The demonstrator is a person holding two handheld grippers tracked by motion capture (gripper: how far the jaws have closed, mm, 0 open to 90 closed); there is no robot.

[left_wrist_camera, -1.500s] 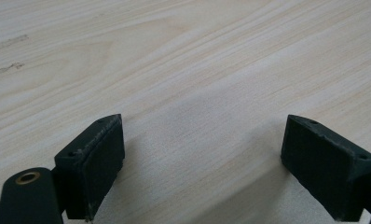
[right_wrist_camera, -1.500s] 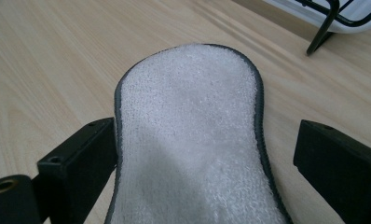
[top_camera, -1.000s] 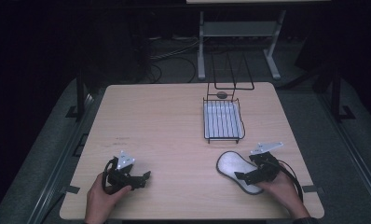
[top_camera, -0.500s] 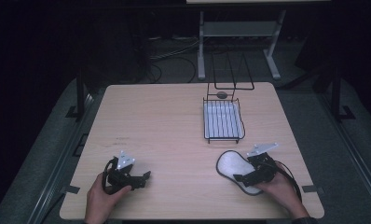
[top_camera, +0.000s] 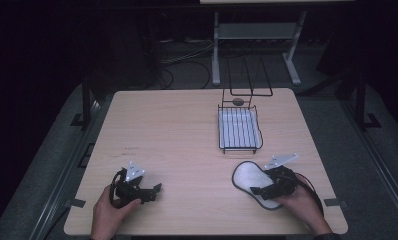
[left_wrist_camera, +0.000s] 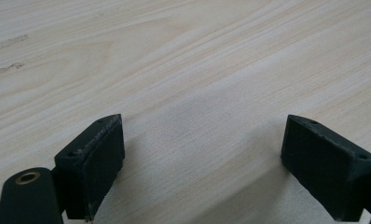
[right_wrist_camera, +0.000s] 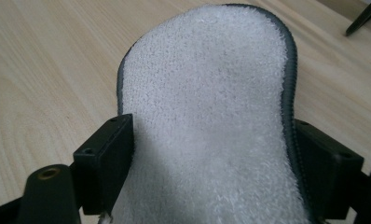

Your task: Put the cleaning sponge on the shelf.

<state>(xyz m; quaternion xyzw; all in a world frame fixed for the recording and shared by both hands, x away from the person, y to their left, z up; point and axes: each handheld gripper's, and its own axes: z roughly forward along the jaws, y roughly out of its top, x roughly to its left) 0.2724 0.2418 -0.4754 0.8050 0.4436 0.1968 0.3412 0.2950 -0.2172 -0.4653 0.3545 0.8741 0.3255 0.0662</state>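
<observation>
A white fleecy insole (top_camera: 248, 176) with a grey rim lies flat on the wooden table (top_camera: 177, 130) near the front right. My right gripper (top_camera: 261, 184) is low over its near end. In the right gripper view the insole (right_wrist_camera: 207, 102) runs up between the two black jaws, which stand wide apart on either side of its edges; the right gripper (right_wrist_camera: 211, 158) is open. My left gripper (top_camera: 154, 191) rests at the front left, held by a hand. In the left gripper view the left gripper (left_wrist_camera: 204, 154) is open over bare wood.
A black wire rack (top_camera: 239, 130) with a white tray stands right of the table's middle, with tall wire loops at its far end. A small dark round thing (top_camera: 238, 101) lies behind it. Cables and a stand's legs sit on the dark floor beyond the table.
My right gripper has slid a little to the left, further over the insole. The left gripper has stayed where it was.
</observation>
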